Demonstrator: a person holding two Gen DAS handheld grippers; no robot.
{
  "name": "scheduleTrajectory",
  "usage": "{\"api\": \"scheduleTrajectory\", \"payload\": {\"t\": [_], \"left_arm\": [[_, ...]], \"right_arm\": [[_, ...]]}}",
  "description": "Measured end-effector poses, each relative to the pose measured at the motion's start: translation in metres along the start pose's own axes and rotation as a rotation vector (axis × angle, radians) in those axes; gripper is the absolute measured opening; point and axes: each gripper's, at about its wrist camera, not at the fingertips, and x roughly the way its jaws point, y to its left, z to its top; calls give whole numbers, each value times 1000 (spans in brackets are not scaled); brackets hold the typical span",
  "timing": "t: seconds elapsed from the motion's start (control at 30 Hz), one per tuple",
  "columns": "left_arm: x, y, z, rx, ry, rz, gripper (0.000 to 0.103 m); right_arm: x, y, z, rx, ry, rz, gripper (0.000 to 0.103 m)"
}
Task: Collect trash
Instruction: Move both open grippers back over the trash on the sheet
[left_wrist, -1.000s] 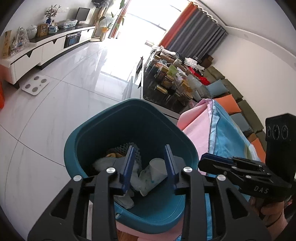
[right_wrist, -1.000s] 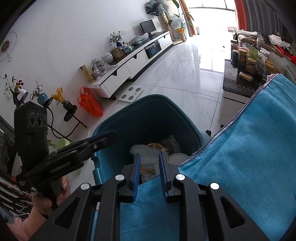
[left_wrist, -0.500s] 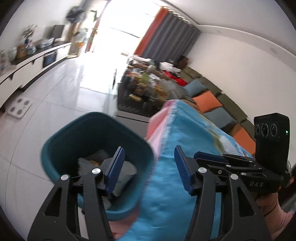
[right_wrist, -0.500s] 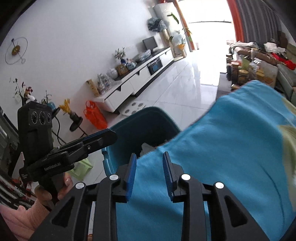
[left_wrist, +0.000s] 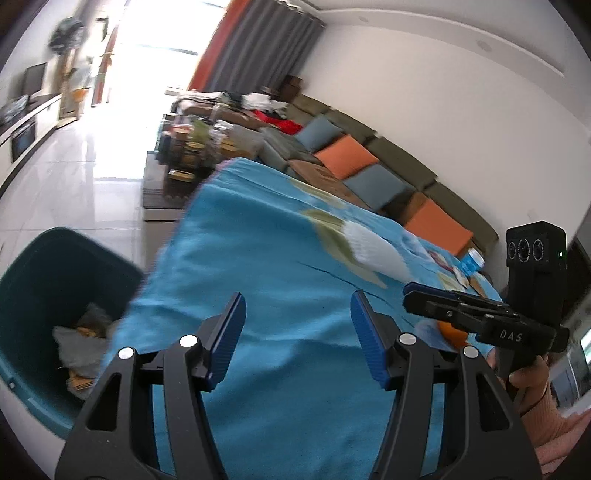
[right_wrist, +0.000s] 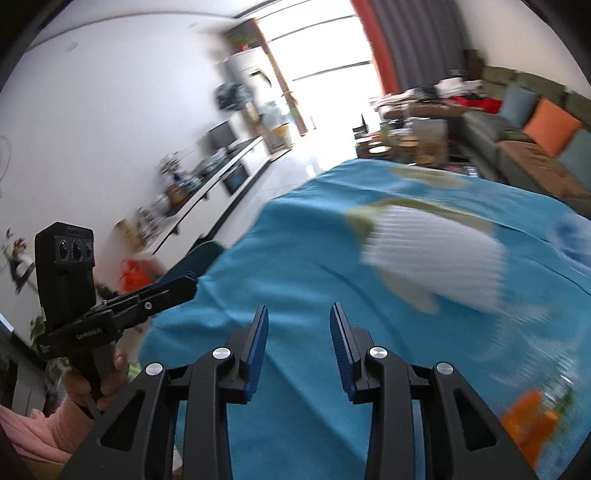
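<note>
A teal trash bin (left_wrist: 44, 280) stands on the floor at the left of the blue-clothed table (left_wrist: 280, 258); crumpled paper trash (left_wrist: 79, 341) lies inside it. My left gripper (left_wrist: 297, 336) is open and empty above the cloth. My right gripper (right_wrist: 299, 347) is open and empty, also over the cloth, and shows side-on in the left wrist view (left_wrist: 410, 295). An orange item (left_wrist: 452, 334) lies just behind it. An orange packet (right_wrist: 528, 417) lies blurred at the lower right of the right wrist view. The bin's rim (right_wrist: 201, 251) shows past the table edge.
A blue-labelled bottle (left_wrist: 471, 260) and small flat packets (left_wrist: 454, 277) lie at the table's far right. A sofa with cushions (left_wrist: 347, 155) runs along the wall. A low table crowded with jars (left_wrist: 192, 155) stands beyond. A red bag (right_wrist: 133, 273) sits by the wall cabinet.
Both grippers swung right, away from the bin and over the blue cloth. Both jaws opened wider. The bin slid to the left edge of the views.
</note>
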Motion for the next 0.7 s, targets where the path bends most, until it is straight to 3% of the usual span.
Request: {"api": "scheduleTrajectory", "payload": {"t": [0.4,0.7], "left_arm": [[44,-68,-12,101,90,-113,59],[72,-115,-26,167,163,-193,59]], "right_arm": [[-95,-96,-47,191,-146,-240,33],[-99,-132,-71,231,-102,-306,35]]}}
